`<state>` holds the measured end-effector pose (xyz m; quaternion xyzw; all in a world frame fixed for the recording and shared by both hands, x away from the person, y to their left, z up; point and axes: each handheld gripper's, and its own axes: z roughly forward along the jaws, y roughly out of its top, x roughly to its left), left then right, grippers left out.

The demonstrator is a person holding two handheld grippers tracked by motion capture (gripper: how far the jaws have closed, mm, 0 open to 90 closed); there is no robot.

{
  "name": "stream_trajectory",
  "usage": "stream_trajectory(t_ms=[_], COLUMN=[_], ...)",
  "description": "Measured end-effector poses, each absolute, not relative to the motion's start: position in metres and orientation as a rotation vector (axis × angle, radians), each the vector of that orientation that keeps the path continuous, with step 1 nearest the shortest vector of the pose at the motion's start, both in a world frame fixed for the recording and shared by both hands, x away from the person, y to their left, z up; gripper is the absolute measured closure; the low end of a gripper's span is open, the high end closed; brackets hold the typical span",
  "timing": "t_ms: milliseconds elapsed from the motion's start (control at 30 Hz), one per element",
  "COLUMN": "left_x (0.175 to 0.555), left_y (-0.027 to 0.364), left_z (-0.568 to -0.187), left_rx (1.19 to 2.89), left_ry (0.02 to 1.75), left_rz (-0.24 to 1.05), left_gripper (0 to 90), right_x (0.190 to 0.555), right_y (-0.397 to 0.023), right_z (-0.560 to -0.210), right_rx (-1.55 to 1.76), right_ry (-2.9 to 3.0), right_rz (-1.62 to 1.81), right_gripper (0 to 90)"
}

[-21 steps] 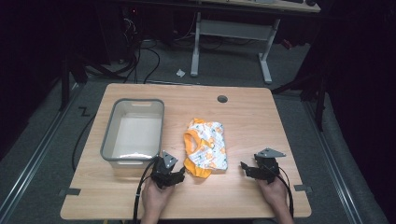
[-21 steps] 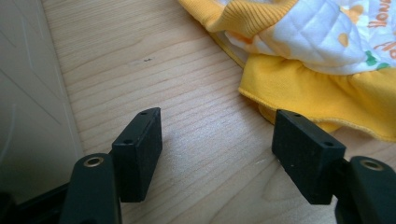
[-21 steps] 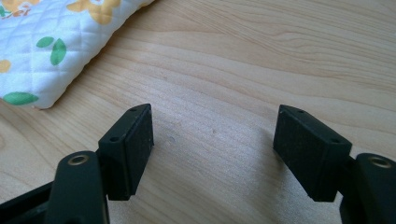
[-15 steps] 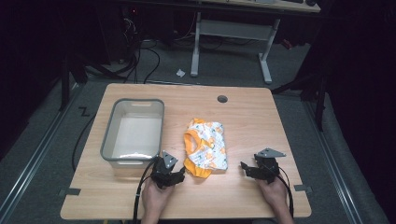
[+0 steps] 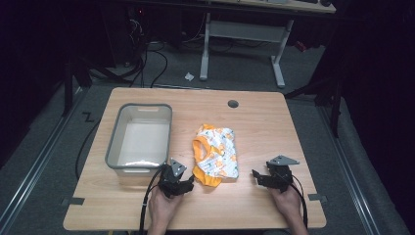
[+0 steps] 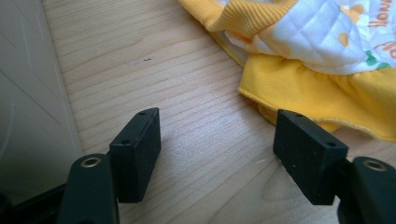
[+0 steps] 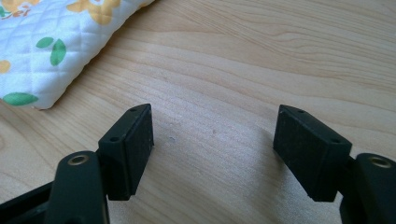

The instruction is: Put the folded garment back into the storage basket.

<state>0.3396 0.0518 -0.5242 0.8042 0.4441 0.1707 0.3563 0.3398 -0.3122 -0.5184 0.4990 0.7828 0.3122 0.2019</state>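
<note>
The folded garment [image 5: 216, 155] is found just right of the spread, empty left gripper [image 5: 184, 185], nearer than the likewise spread right gripper [image 5: 256, 176].

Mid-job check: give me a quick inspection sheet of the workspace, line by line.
Surface: wooden table, with a round cable hole at the far edge.
Job's things: folded yellow and white garment at the middle; grey plastic bin to its left, empty.
Clutter: nothing seen on the table.
Grippers: left hand-held gripper open beside the garment's yellow hem; right hand-held gripper open over bare wood.
Cables: one trails from each gripper; more on the floor beyond.
Surroundings: dark room, white desk frame behind.
</note>
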Motion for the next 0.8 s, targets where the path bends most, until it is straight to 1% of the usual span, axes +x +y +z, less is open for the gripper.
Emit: stream_trajectory(t_ms=[500,667,733,800], left_x=[0.3392,0.3385,0.3384,0.3364], left_y=[0.0489,0.0472,0.0467,0.0475], left_z=[-0.5242,-0.5243,-0.5244,-0.524], left_rx=[2.072,2.078,2.078,2.07], left_ry=[1.166,1.17,1.171,1.165], left_rz=[0.44,0.439,0.439,0.438], left_gripper=[29.5,24.7,24.2,27.9], right_x=[0.3398,0.3398,0.3398,0.3398], right_y=[-0.312,-0.312,-0.3121,-0.3121], right_z=[-0.5184,-0.5183,-0.5183,-0.5183], right_rx=[1.396,1.396,1.396,1.396], right_ry=[2.186,2.186,2.186,2.186], right_rz=[0.871,0.871,0.871,0.871], right_gripper=[29.0,29.0,29.0,29.0])
